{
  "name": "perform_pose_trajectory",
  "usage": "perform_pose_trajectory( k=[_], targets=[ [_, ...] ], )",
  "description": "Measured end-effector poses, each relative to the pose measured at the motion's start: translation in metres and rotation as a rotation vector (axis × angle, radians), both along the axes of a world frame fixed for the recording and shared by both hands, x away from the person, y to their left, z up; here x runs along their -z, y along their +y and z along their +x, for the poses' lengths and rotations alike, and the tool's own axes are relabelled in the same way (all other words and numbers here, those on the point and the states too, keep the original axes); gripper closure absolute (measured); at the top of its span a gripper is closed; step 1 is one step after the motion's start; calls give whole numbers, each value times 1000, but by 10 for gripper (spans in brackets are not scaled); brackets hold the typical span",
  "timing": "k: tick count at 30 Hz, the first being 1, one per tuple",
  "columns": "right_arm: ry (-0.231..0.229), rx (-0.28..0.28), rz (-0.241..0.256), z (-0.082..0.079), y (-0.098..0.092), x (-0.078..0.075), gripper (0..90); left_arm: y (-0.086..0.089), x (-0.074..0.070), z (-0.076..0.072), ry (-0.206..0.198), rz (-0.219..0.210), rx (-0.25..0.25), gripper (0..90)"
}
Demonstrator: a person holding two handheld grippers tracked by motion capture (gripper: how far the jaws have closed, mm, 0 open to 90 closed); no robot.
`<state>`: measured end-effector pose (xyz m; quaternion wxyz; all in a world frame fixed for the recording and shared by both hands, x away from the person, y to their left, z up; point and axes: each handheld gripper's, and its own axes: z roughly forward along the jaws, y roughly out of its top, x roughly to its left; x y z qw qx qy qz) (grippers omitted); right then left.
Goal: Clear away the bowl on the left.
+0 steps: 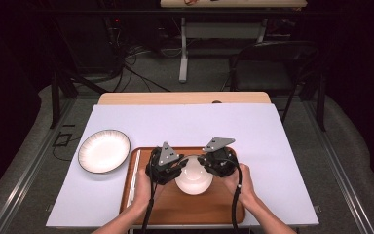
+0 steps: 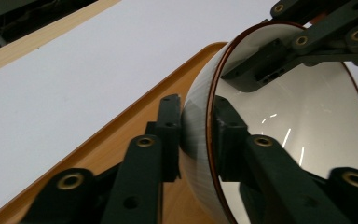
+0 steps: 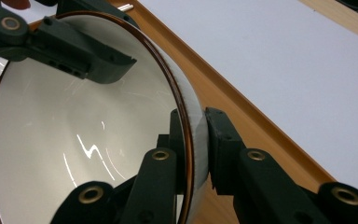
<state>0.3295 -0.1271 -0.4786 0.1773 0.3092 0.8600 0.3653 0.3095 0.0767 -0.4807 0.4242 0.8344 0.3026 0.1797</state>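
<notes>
The white ceramic bowl with a thin brown rim sat over the middle of the rectangular wooden tray, held between the two tools. The left gripper was pinched on the bowl's left rim, one jaw against the outer wall and the other inside. The right gripper was clamped the same way on the opposite rim. In the left gripper view the bowl stood between the black jaws with the right gripper reaching in from the far side; the right gripper view showed the mirror arrangement, with the bowl and the left gripper.

Whether the bowl's base rested on the tray or had cleared it could not be determined; the close views suggested a slight tilt.

Judged progress: the two-point grasp was complete; transport and placement remained. A likely destination was the white round plate with a dark rim, which lay empty on the white table cover, just left of the tray.

No brand, label or legible writing appeared on the bowl, tray, plate or grippers.
</notes>
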Motion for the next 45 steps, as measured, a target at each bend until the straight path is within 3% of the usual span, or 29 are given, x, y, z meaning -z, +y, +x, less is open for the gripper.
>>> perform_pose_trajectory(
  k=[4,7,10,16,28,45],
  targets=[
    [-10,5,-16,0,-1,0,818,0,-4,-2,9,7,21,539],
    [-17,7,-27,1,-4,0,818,0,-8,-7,-12,13,26,388],
    [-25,11,-33,1,-7,-1,818,0,-13,-12,-43,28,36,302],
    [-32,34,-36,1,-15,-3,818,11,-14,-13,-45,38,0,176],
    [-29,69,-52,3,-29,-4,818,35,-13,-15,-20,33,-22,103],
    [-10,125,-52,10,-52,-6,818,76,-4,-19,20,65,-87,28]
  ],
)
